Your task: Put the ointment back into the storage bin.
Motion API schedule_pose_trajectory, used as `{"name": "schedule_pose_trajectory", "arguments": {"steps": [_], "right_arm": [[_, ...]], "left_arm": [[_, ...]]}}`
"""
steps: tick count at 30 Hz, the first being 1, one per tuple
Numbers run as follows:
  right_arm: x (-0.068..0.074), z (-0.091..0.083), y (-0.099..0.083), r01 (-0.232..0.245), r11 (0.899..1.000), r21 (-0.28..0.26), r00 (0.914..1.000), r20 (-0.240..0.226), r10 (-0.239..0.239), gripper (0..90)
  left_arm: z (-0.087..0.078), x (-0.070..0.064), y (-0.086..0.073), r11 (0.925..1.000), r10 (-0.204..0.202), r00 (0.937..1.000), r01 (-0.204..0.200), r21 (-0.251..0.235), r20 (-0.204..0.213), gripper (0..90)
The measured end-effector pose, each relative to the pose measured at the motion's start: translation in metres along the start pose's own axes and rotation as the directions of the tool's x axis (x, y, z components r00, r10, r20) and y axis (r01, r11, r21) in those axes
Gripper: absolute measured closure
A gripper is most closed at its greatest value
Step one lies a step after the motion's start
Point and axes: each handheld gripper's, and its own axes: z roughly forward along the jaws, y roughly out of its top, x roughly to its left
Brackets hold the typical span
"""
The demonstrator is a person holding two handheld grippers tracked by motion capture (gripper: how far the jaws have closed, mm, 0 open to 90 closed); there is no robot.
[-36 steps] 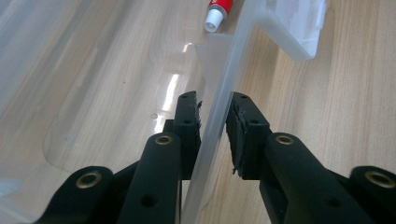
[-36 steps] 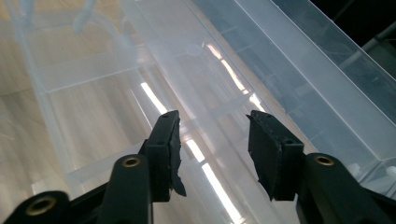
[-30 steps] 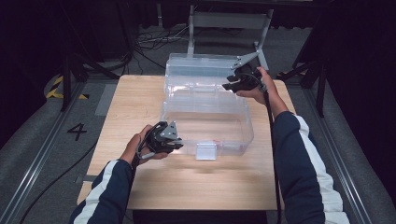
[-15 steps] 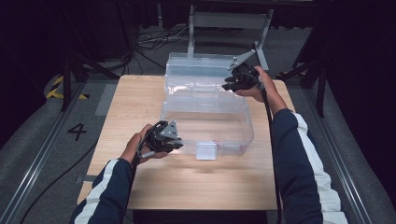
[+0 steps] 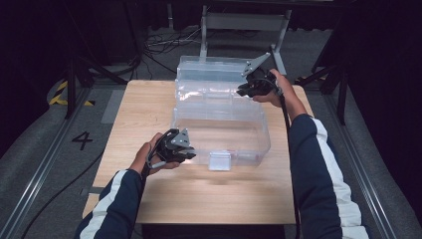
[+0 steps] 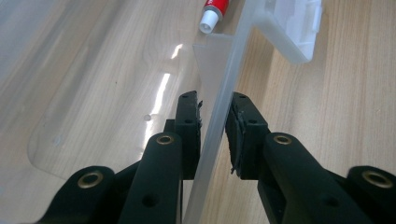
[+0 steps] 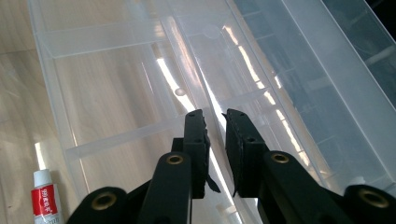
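A clear plastic box (image 5: pixel 224 132) stands on the wooden table (image 5: pixel 149 104), its lid (image 5: pixel 209 67) swung open behind it. My left gripper (image 5: pixel 188 153) is at the box's front left corner. In the left gripper view my left gripper (image 6: pixel 214 109) is shut on the box's front wall (image 6: pixel 224 88), one jaw inside and one outside. My right gripper (image 5: pixel 245 90) is at the back right. In the right gripper view my right gripper (image 7: pixel 215 121) is closed on the box's rear rim (image 7: pixel 187 60). A red and white tube (image 6: pixel 214 11) lies by the front wall, seemingly inside the box.
A white latch (image 5: pixel 220 160) hangs from the middle of the box's front. Bare wood stretches in front of the box and to its left. A metal stand (image 5: pixel 244 22) and cables lie on the floor behind the table.
My right gripper has edged slightly to the left along the rear rim. The left gripper and the box have stayed put.
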Motion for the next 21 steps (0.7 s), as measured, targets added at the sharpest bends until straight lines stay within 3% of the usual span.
{"name": "schedule_pose_trajectory", "arguments": {"steps": [6,14,21], "right_arm": [[0.0,-0.002,0.0,0.008,1.0,-0.012,0.9996,-0.028,-0.008,81.8],[0.005,-0.004,0.004,0.046,0.999,0.003,0.9986,-0.024,-0.046,83.9],[0.01,-0.008,0.007,0.077,0.997,0.015,0.9966,-0.029,-0.077,84.7]], "left_arm": [[0.001,-0.001,0.0,0.9996,-0.027,0.9996,0.027,-0.012,-0.003,75.3],[0.002,-0.002,0.0,0.998,-0.058,0.9982,0.058,-0.026,-0.012,73.9],[0.002,-0.003,0.001,0.9984,-0.056,0.9983,0.056,-0.009,-0.018,72.6]]}}
